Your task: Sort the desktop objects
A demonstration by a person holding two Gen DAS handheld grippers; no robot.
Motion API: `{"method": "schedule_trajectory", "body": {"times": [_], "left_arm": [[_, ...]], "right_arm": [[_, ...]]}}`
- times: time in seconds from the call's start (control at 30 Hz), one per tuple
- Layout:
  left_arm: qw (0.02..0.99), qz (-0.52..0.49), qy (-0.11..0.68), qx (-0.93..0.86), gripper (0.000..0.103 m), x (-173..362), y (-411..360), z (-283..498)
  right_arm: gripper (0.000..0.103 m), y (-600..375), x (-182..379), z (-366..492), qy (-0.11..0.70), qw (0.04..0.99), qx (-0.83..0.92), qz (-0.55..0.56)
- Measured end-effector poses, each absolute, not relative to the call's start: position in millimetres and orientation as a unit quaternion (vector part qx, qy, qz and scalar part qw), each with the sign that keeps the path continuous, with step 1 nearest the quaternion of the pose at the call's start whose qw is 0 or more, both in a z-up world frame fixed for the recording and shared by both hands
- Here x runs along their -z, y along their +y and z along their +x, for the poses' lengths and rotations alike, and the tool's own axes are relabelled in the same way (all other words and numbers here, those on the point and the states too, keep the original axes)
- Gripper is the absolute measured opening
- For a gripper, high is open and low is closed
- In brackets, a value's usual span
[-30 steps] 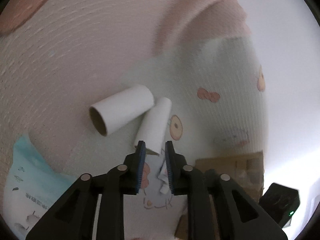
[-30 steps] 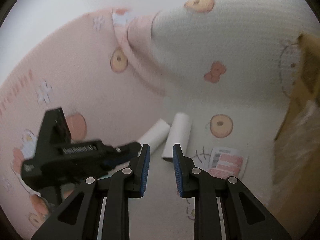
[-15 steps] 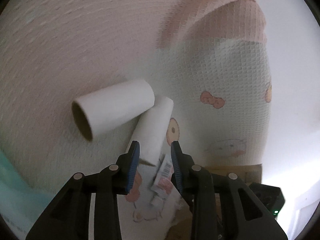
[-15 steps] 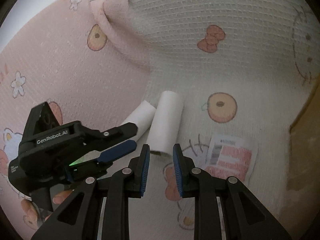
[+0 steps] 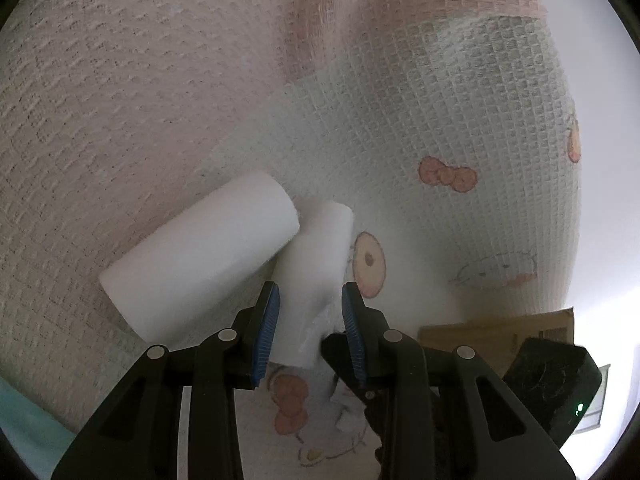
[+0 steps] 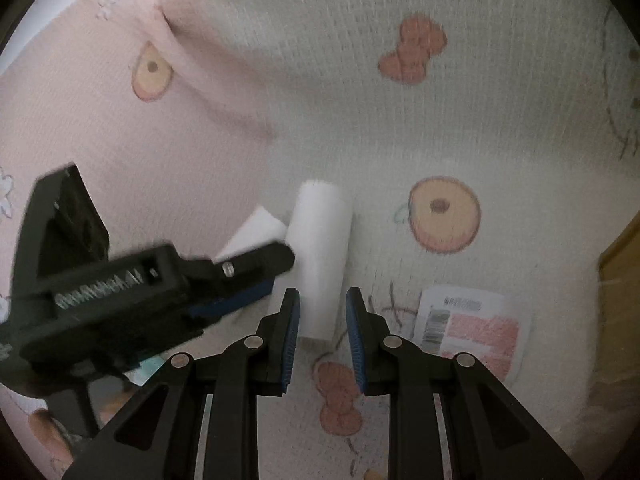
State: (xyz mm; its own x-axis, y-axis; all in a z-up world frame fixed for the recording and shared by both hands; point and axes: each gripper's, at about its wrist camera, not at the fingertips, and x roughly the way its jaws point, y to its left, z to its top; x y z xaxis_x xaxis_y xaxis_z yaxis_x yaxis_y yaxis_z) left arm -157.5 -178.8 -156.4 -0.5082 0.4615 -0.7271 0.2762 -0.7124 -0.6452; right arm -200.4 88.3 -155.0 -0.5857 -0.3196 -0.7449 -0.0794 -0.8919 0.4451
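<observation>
Two white paper tubes lie touching on a pink and pale green printed blanket (image 6: 460,92). The thick tube (image 5: 200,264) lies to the left, and the thin tube (image 5: 316,256) points away from both cameras. My left gripper (image 5: 310,308) is open, with the thin tube's near end showing between its blue pads; I cannot tell if they touch it. In the right wrist view the left gripper reaches in from the left beside the thin tube (image 6: 320,248), half hiding the thick tube (image 6: 256,232). My right gripper (image 6: 322,312) keeps its narrowest gap, with the tube's near end in that gap.
A printed paper label (image 6: 472,328) lies on the blanket right of the thin tube. A cardboard box (image 6: 620,280) stands at the right edge. A raised fold of blanket (image 6: 224,92) runs behind the tubes. A teal packet (image 5: 16,420) shows at the lower left.
Both grippers have come down closer to the tubes. The left jaws have widened and the thin tube's near end now shows between them. The right jaws kept their narrow gap.
</observation>
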Motion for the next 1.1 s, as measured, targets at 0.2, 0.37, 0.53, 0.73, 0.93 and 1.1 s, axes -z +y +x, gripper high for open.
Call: {"method": "schedule_trajectory", "body": {"times": [0.2,0.37,0.53,0.73,0.93,1.1], "left_arm": [[0.065,-0.502,-0.337,-0.794,0.034,158,-167,-161],[0.077,-0.506,-0.345,-0.786,0.034,161,-164,-155],[0.077,-0.510,-0.336,-0.788,0.034,159,-156,-142],[0.069,-0.508,-0.346,-0.786,0.035,159,-141,-123],[0.073,-0.514,-0.356,-0.777,0.035,161,-148,-99],[0.081,-0.520,-0.359,-0.771,0.035,159,-150,-91]], "right_arm": [[0.023,79,156,-197,-0.200,0.083,0.867,0.448],[0.028,75,155,-189,-0.192,0.068,0.870,0.448],[0.028,74,151,-176,-0.174,0.079,0.867,0.460],[0.028,69,149,-153,-0.165,0.093,0.857,0.479],[0.028,53,145,-131,-0.113,0.117,0.861,0.481],[0.028,58,141,-134,-0.136,0.140,0.846,0.496]]}}
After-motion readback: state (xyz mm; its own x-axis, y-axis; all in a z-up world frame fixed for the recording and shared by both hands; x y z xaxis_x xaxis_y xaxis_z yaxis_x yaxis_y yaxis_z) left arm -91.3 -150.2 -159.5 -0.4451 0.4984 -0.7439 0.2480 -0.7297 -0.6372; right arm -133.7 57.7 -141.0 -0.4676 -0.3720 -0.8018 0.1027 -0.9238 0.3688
